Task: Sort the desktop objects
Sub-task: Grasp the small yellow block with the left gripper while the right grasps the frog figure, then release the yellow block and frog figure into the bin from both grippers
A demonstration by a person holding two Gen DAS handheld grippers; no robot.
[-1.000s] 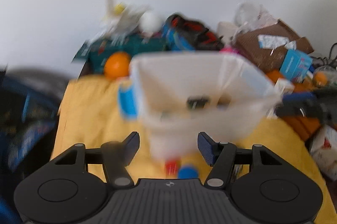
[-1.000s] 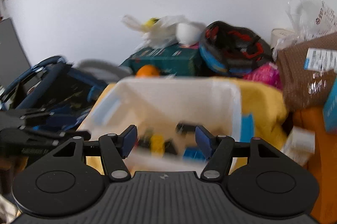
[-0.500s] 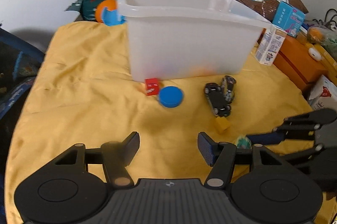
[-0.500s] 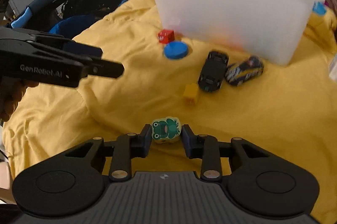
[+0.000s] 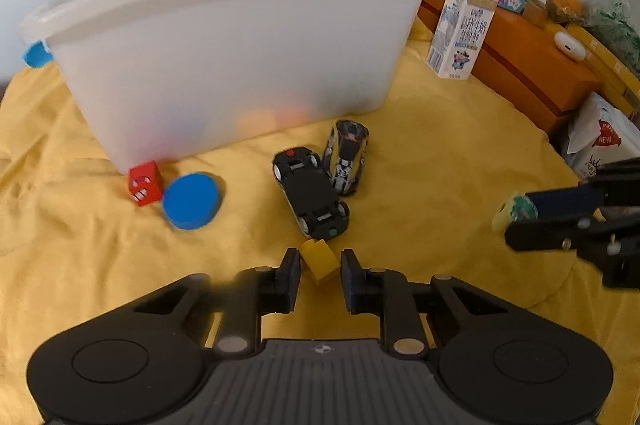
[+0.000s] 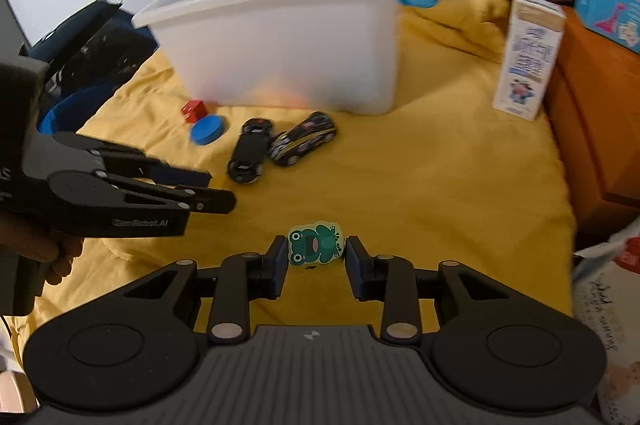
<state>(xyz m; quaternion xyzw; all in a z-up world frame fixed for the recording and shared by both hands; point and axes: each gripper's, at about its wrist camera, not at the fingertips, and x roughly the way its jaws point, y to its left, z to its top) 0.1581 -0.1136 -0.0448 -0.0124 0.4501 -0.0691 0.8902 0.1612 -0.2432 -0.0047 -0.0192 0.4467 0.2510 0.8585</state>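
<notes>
While bracketing a yellow block (image 5: 319, 260) on rumpled yellow cloth (image 5: 440, 161), left gripper (image 5: 320, 267) spread around it, not pinching. Right gripper (image 6: 316, 252) pressed on frog block (image 6: 314, 243); white bin (image 6: 288, 37) at twelve o'clock, toy cars (image 6: 280, 143) before it, cluttered boxes (image 6: 592, 81) at three

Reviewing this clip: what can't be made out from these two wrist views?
- Contents of the translucent white bin: only colour smudges through its wall, both views.
- Print on the milk carton: too small and blurred.
- Whether the left hand-held gripper already touches the yellow block: unclear.
</notes>
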